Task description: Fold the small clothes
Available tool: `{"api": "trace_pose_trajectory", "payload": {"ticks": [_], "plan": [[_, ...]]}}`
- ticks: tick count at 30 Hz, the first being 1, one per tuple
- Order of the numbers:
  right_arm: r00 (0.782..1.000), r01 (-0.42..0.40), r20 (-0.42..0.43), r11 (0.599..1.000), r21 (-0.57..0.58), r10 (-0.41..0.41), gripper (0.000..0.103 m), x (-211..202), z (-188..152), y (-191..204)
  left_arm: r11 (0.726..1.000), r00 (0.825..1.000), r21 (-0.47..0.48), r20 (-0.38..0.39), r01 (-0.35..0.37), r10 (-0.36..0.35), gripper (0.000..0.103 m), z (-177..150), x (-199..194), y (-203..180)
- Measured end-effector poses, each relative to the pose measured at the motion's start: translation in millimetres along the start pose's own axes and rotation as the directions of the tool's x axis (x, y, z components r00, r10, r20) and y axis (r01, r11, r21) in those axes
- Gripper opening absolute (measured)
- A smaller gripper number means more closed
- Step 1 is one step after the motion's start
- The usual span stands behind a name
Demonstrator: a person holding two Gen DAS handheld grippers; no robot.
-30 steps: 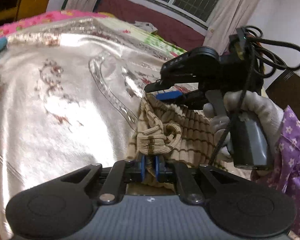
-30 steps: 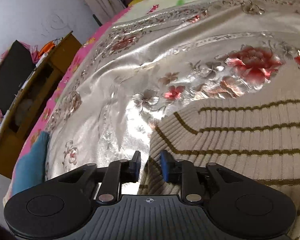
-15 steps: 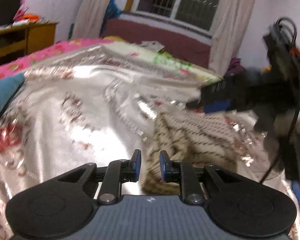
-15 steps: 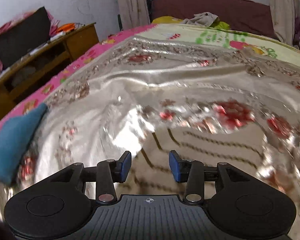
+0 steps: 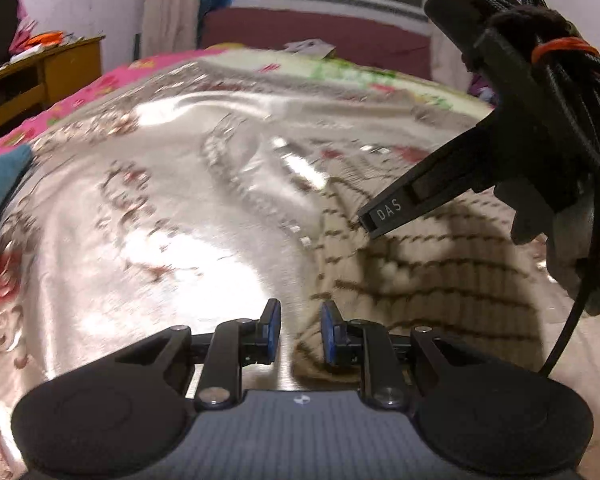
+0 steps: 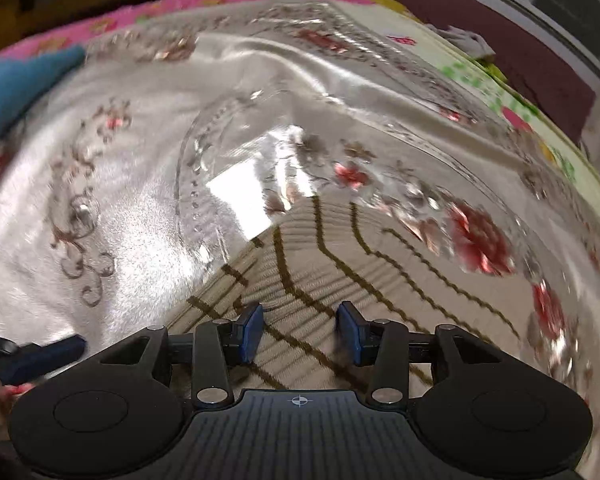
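Nearest in the left wrist view, the left hand-held gripper (image 5: 300,330) has its blue pads a small way apart with nothing between them; its jaws have just been opening, and it hangs over the near left edge of the cream ribbed knit garment with thin brown stripes (image 5: 440,280). In the right wrist view the right hand-held gripper (image 6: 300,330) stands about half open, likewise just widened and also empty, directly above the same garment (image 6: 340,272), whose stripes run away from it.

The garment lies spread on the shiny silver floral bedcover (image 5: 160,200), in the near right part of the bed as the left camera sees it.

It looks light, soft and limp: a thick rib knit that should bunch easily, stretch if pulled, and give the pads good friction. The satin under it is probably slippery, so the whole piece may slide rather than fold if dragged. A pinch at an edge or corner, taking the knit only and not the cover, seems the best hold.

Farther left lies a blue cloth (image 5: 0,176); beyond it, a wooden cabinet (image 5: 60,68).
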State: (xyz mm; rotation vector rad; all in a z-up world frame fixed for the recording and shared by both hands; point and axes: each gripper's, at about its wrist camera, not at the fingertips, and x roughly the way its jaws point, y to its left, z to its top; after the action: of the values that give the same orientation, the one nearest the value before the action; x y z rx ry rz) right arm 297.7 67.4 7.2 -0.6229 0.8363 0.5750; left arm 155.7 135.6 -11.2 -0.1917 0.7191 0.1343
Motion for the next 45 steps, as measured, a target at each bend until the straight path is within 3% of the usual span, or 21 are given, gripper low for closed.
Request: {"api": "trace_pose_trajectory", "payload": {"ticks": [6,11,16,21,23,25,26,30,35,39,43,45], "plan": [[1.0,0.01,0.019,1.0,0.017,-0.01,0.049,19,9,9,0.999,1.0,-0.031,-0.01,0.015,-0.015,0.026,-4,5,12],[0.999,0.001,0.052,0.997,0.072,-0.005,0.047,-3,8,-2,0.999,0.999,-0.039,0.024,0.035,-0.034,0.026,-2,-6,16],[0.996,-0.007,0.088,0.997,0.078,0.0,0.047,-32,14,-11,1.0,0.994,-0.011,0.109,0.027,-0.026,0.026,4,-26,9],[0.996,-0.075,0.064,0.99,0.12,0.068,0.047,-35,26,-16,0.996,0.979,0.06,0.186,0.07,-0.08,0.028,4,-44,-4],[0.996,-0.084,0.027,0.992,0.096,0.082,0.047,-26,31,-9,0.99,0.98,0.108,0.168,0.09,-0.108,0.028,0,-40,-14],[0.995,-0.092,-0.021,0.992,0.09,0.094,0.04,-12,33,-1,0.987,0.982,0.106,0.129,0.123,-0.136,0.028,-2,-32,-16],[0.995,-0.091,-0.043,0.992,0.089,0.095,0.033,-6,34,2,0.986,0.983,0.098,0.107,0.136,-0.146,0.028,-2,-27,-15],[0.994,-0.06,-0.079,0.993,0.106,0.069,0.017,14,35,10,0.991,0.993,0.087,0.043,0.102,-0.106,0.027,-5,-9,-10],[0.99,-0.096,-0.081,0.967,0.238,0.118,0.015,27,39,-3,0.996,0.995,0.006,-0.035,0.089,-0.089,0.032,-5,10,6],[0.987,-0.138,-0.037,0.944,0.298,0.156,0.023,19,34,-8,0.997,0.996,-0.001,-0.04,0.081,-0.081,0.035,-8,11,7],[0.98,-0.197,0.074,0.909,0.367,0.182,0.023,-21,25,-25,0.996,0.996,0.011,-0.031,0.087,-0.087,0.035,-9,11,7],[0.972,-0.23,0.133,0.885,0.404,0.192,0.033,-45,15,-39,0.995,0.995,0.001,-0.026,0.096,-0.096,0.035,-8,10,10]]}}
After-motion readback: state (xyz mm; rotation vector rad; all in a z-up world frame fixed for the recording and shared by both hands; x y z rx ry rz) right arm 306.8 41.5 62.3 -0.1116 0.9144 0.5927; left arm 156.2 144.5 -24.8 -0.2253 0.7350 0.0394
